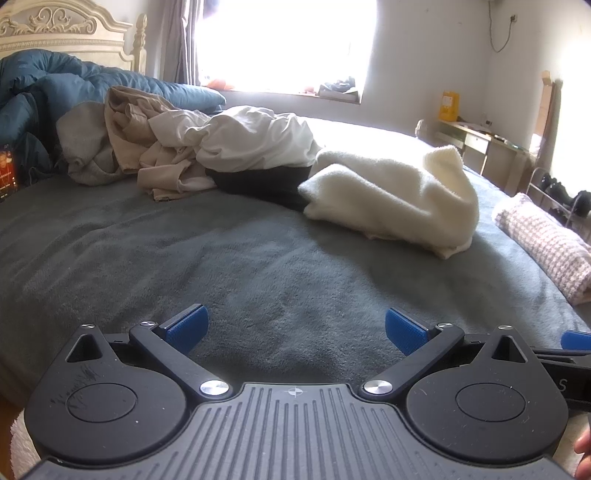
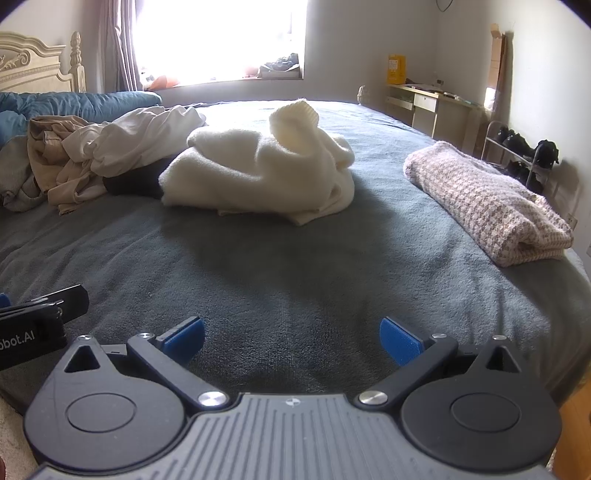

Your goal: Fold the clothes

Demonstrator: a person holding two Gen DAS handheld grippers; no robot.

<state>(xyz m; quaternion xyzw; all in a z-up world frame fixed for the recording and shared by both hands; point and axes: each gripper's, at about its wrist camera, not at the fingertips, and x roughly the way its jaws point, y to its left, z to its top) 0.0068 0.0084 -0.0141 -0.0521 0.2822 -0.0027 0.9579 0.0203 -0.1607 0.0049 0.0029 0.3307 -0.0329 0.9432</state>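
A crumpled cream knit sweater lies on the grey bed cover, well ahead of both grippers. Behind it to the left sits a heap of clothes: a white garment, a beige one, a grey one and a black one. A folded pink checked garment rests at the right edge. My left gripper and right gripper hover open near the bed's front edge, holding nothing.
A blue duvet is bunched by the carved headboard at the far left. A desk and a shoe rack stand along the right wall. A bright window is behind the bed.
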